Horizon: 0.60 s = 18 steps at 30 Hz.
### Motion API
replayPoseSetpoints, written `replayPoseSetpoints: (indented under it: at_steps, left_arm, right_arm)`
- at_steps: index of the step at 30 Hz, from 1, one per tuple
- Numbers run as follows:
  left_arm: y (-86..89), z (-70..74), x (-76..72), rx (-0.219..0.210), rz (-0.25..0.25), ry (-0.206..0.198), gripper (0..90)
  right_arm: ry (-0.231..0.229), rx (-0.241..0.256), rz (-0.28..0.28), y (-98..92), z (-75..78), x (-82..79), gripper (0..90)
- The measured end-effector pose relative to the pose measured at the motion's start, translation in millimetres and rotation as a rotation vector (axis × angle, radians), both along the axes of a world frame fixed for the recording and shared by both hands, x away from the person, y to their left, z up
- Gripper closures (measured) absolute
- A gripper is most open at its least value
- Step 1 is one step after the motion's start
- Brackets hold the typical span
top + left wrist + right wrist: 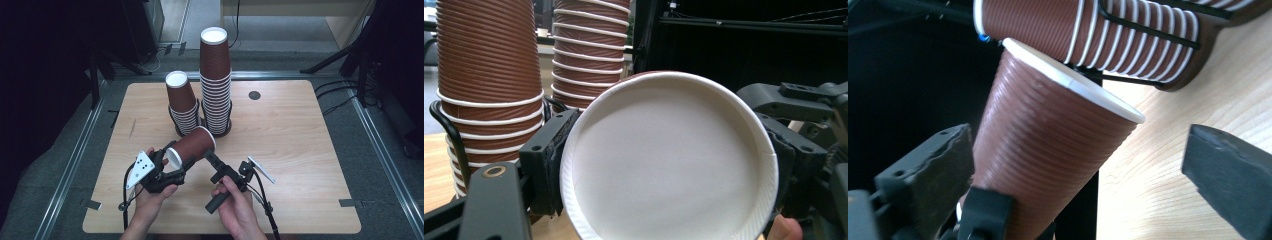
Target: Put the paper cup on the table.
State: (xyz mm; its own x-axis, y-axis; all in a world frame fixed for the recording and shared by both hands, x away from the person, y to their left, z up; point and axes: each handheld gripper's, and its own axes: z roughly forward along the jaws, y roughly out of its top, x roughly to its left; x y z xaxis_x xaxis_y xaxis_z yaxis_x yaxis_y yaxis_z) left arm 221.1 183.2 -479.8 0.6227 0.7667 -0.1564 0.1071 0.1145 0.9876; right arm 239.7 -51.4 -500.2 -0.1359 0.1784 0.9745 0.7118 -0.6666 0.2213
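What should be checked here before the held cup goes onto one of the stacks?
1. Left gripper shut on the cup: ok; in the left gripper view both jaws press the narrow base end.
2. Right gripper clear of the cup: ok; its jaws stand open beside the cup wall.
3. Cup orientation: not ok yet; it lies tilted, mouth toward the stacks, while stacked cups stand base up.
4. Short stack upright: not ok; it leans left in its wire holder.
5. Tall stack steady: ok; it stands straight.
6. Cup undamaged: cannot tell; the rim is partly hidden.
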Motion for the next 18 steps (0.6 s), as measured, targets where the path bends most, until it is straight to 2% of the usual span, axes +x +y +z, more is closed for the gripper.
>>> replayPoseSetpoints:
  at_steps: [2,7,11,14,18]
  left_arm:
    - [-0.7,0.1,-0.3,-0.001,-0.001,0.000,21.4]
    - [-2.0,-0.4,-0.4,0.002,-0.004,-0.003,21.4]
    - [-2.9,-0.8,-0.6,0.004,-0.010,-0.002,21.4]
    - [-3.9,-1.0,-0.9,0.005,-0.013,-0.006,21.4]
    - [-4.1,-0.5,-1.5,0.001,-0.017,-0.013,21.4]
  right_arm:
    - [0.034,0.018,-0.016,2.7,0.8,0.3,0.0]
    - [0.071,0.102,-0.024,8.6,2.9,4.1,0.0]
    - [0.093,0.142,-0.038,11.7,5.6,6.4,0.0]
    - [0.095,0.146,-0.060,14.0,6.7,9.2,0.0]
    - [0.107,0.142,-0.062,18.7,8.0,11.5,0.0]
